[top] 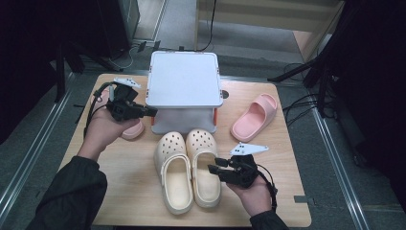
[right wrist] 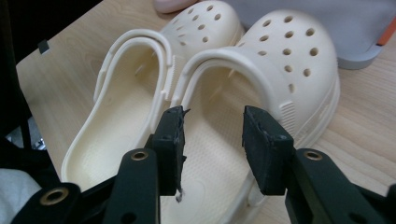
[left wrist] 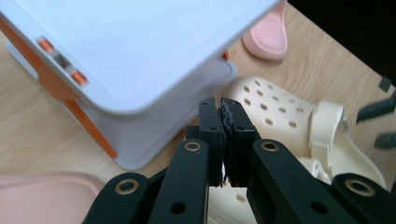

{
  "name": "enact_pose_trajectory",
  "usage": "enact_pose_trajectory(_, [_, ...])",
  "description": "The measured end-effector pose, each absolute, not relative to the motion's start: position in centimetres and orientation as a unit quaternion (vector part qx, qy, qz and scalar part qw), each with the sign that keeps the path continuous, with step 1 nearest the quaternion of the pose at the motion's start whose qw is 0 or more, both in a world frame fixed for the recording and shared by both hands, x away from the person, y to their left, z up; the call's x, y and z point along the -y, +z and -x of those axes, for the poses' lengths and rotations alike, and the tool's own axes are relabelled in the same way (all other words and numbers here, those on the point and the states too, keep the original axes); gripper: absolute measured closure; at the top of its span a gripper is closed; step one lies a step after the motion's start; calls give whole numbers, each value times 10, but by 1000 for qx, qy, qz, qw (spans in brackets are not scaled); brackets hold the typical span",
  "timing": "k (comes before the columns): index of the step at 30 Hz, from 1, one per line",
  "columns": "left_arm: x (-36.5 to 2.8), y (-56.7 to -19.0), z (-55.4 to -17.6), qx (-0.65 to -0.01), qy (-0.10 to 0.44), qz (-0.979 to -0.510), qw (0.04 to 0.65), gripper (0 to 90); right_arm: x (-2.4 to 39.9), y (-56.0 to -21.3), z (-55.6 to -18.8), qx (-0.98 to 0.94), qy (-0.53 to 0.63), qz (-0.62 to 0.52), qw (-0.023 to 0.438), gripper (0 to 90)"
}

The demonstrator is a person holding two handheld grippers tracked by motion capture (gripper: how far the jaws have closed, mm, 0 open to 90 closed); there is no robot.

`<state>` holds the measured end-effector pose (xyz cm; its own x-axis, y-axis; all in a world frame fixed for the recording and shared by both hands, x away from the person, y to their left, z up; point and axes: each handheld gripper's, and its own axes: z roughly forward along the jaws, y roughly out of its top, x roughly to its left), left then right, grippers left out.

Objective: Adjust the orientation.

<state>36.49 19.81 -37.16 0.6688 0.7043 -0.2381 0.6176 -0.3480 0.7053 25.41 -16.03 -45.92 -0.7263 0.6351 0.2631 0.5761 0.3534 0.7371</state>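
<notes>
The right gripper (right wrist: pixel 212 140), open just above the right cream clog (top: pixel 203 167) beside the white box (top: pixel 183 79), could push that clog askew if lowered carelessly.

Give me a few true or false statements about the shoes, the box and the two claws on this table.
1. The two cream clogs lie side by side. True.
2. The right claw is clamped on a clog strap. False: its jaws stand apart above the clog, pressing nothing.
3. The left claw is shut and empty. True.
4. A pink slide sits on top of the white box. False: it lies on the table beside the box.
5. The clogs' toes point toward the box. True.
</notes>
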Motion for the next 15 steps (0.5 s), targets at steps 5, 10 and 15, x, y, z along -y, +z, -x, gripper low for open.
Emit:
enact_pose_trajectory(5, [-196, -364, -381, -401, 56, -821, 402, 872, 155, -461, -250, -819, 436, -372, 28, 519])
enact_pose_trajectory(10, [-197, -364, -392, -404, 58, -823, 396, 868, 146, -464, -245, -821, 433, -371, 21, 505])
enact_pose_trajectory(15, [-198, -368, -397, -404, 57, -826, 389, 867, 139, -467, -243, -820, 430, -378, 22, 483])
